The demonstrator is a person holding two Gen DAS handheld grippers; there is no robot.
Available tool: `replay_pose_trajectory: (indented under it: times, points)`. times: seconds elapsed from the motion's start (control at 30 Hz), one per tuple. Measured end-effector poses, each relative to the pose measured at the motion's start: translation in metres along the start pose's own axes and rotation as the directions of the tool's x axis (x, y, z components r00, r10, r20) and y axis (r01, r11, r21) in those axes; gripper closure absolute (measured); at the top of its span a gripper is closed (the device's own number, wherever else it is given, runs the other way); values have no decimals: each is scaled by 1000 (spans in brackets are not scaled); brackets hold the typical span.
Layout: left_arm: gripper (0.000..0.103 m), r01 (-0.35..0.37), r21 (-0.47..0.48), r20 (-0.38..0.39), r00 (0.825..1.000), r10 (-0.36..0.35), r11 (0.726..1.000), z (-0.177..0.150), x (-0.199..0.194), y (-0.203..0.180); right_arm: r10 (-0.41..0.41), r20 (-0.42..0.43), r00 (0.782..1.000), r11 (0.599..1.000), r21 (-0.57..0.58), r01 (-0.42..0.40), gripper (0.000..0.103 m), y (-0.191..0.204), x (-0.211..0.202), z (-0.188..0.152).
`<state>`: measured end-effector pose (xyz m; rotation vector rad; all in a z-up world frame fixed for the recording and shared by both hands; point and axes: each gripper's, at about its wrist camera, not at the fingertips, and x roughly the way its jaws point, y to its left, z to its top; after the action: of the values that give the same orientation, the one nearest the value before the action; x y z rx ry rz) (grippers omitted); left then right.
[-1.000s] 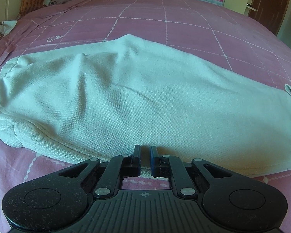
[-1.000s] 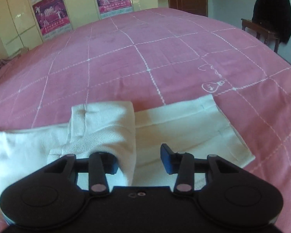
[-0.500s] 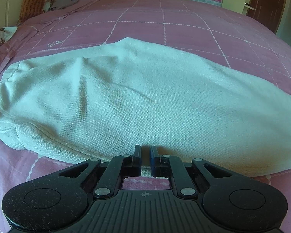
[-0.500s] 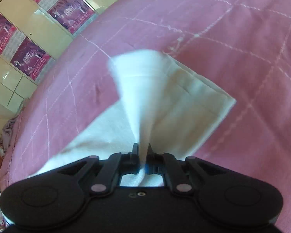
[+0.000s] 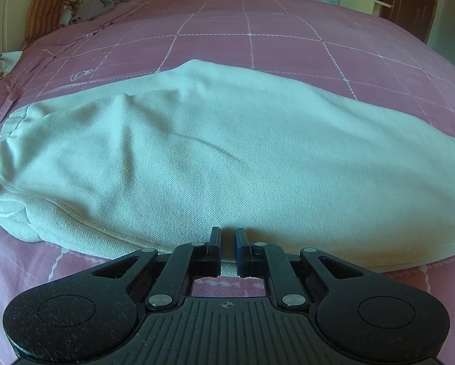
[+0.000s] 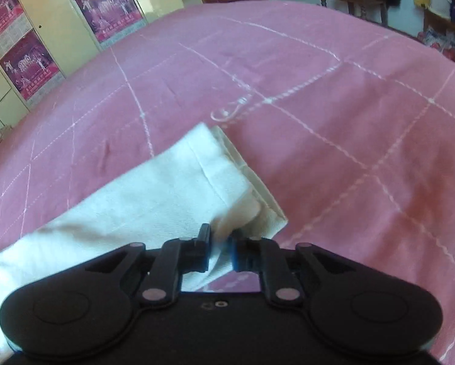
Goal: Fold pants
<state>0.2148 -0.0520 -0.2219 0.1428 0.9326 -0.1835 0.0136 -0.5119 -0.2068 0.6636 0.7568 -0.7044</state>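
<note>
The pants (image 5: 215,164), of a pale whitish knit cloth, are spread lengthwise across a bed covered with a pink bedspread (image 5: 257,48) that is crossed by thin white stitched lines. In the left wrist view the gathered waistband (image 5: 2,158) is seen at the left edge, and the body of the garment is stretched to the right until it leaves the picture. In the right wrist view the leg ends (image 6: 227,176) are shown, one layer laid on the other, with the hem of the lower layer left visible beside the upper one.

The near edge of the pants is pinched by the left gripper (image 5: 228,248); its fingers are drawn narrow, with only a thin strip of cloth between them. A corner of the upper leg end is clamped by the right gripper (image 6: 220,251), whose fingers are also narrow, and the cloth is drawn up in a small fold towards them.

Farther out, cream wardrobe doors (image 6: 54,24) with purple posters (image 6: 108,9) are seen behind the bed. A striped cushion (image 5: 42,21) and a grey bundle of cloth (image 5: 102,3) are placed at the far left corner. A dark wooden door (image 5: 409,3) and a wooden chair (image 6: 355,0) are found at the right.
</note>
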Motion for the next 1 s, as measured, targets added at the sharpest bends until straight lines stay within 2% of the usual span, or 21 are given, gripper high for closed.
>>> replay_pose_trajectory:
  times: [0.03, 0.1, 0.13, 0.17, 0.23, 0.3, 0.37, 0.4, 0.5, 0.6, 0.67, 0.7, 0.73, 0.77, 0.8, 0.87, 0.9, 0.93, 0.97, 1.0]
  points:
    - [94, 0, -1, 0, 1000, 0, 1000, 0, -1, 0, -11, 32, 999, 1000, 4, 11, 92, -4, -6, 2]
    - [94, -5, 0, -4, 1000, 5, 1000, 2, -6, -2, -74, 117, 990, 995, -53, 81, 77, 3, -23, 6]
    - [94, 13, -11, -2, 1000, -13, 1000, 3, -10, -3, -100, 158, 982, 992, -66, 112, 77, 6, -31, 8]
    - [94, 37, -19, 8, 999, -37, 999, 5, -15, -6, -98, 202, 974, 991, -73, 115, 77, 8, -41, 13]
    - [94, 70, 3, 33, 997, -70, 998, 11, -23, -21, -24, 224, 974, 993, -108, 49, 76, 19, -50, 18]
    - [94, 114, 33, 32, 993, -115, 993, 19, -25, -41, 80, 174, 981, 980, -193, -45, 72, 43, -45, 18]
    - [94, 155, 31, 21, 988, -156, 987, 27, -21, -60, 181, 56, 982, 952, -260, -161, 72, 71, -29, 10]
    - [94, 169, 28, 19, 985, -170, 985, 32, -19, -70, 206, 7, 979, 937, -288, -195, 73, 87, -20, 3]
    - [94, 183, 65, 21, 983, -185, 981, 47, -7, -101, 238, -82, 968, 890, -381, -251, 73, 134, 0, -19]
    - [94, 189, 90, -3, 982, -190, 978, 59, 12, -124, 261, -123, 958, 844, -452, -288, 76, 174, 14, -29]
    - [94, 164, 107, -50, 986, -160, 981, 60, 35, -135, 244, -164, 956, 815, -499, -294, 79, 192, 25, -36]
    - [94, 158, 106, -29, 987, -156, 982, 60, 40, -134, 211, -177, 961, 794, -542, -274, 79, 198, 33, -40]
    - [94, 151, 99, -17, 989, -150, 984, 62, 42, -135, 149, -173, 974, 772, -594, -224, 81, 199, 44, -45]
    - [94, 146, 90, -16, 989, -145, 985, 66, 44, -136, 140, -162, 977, 764, -610, -211, 83, 196, 53, -45]
    - [94, 140, 84, -17, 990, -139, 987, 71, 45, -138, 155, -151, 976, 781, -587, -214, 88, 191, 56, -39]
    - [94, 134, 74, -16, 991, -133, 988, 81, 49, -139, 133, -141, 981, 830, -526, -188, 98, 190, 61, -26]
    - [94, 133, 62, -15, 991, -132, 989, 85, 50, -139, 134, -124, 983, 844, -505, -179, 91, 191, 56, -21]
    - [94, 133, 48, -11, 991, -132, 990, 89, 52, -139, 171, -88, 981, 843, -503, -192, 86, 193, 47, -20]
    - [94, 131, 42, -10, 991, -131, 990, 92, 56, -138, 204, -50, 978, 826, -528, -199, 80, 196, 38, -20]
    - [94, 126, 48, -9, 992, -126, 991, 93, 60, -140, 205, -32, 978, 808, -558, -188, 81, 200, 34, -23]
